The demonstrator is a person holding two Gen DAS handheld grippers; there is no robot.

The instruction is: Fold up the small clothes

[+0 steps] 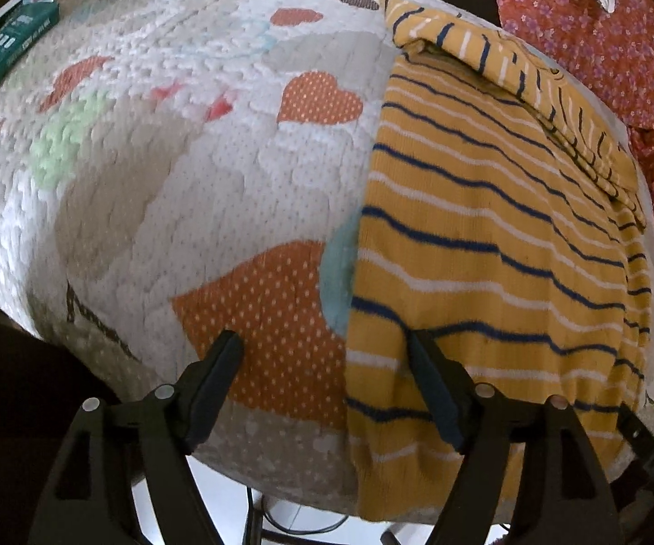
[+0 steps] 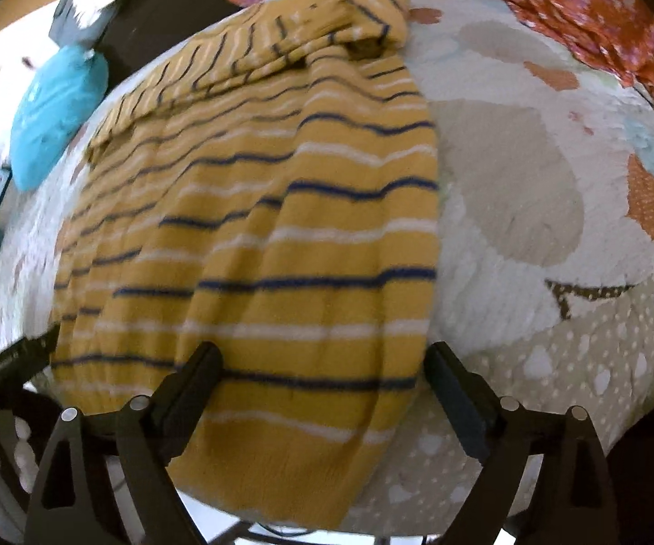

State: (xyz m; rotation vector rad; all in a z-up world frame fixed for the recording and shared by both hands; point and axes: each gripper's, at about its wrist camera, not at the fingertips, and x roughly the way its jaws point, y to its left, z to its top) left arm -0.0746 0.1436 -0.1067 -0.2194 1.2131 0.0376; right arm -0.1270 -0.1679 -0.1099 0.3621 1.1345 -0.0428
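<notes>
A mustard-yellow knit garment with navy and white stripes (image 1: 485, 245) lies flat on a quilted pad, its far end folded over. Its near hem hangs over the pad's front edge. In the left wrist view my left gripper (image 1: 327, 349) is open above the garment's near left edge, with one finger over the pad and the other over the fabric. In the right wrist view the garment (image 2: 281, 236) fills the middle, and my right gripper (image 2: 324, 359) is open over its near right part. Neither gripper holds anything.
The quilted pad (image 1: 168, 190) has orange hearts and beige patches. A red floral cloth (image 1: 622, 54) lies at the right, a teal bundle (image 2: 54, 113) and a green box (image 1: 4, 54) at the left. Floor and a cable show below the front edge.
</notes>
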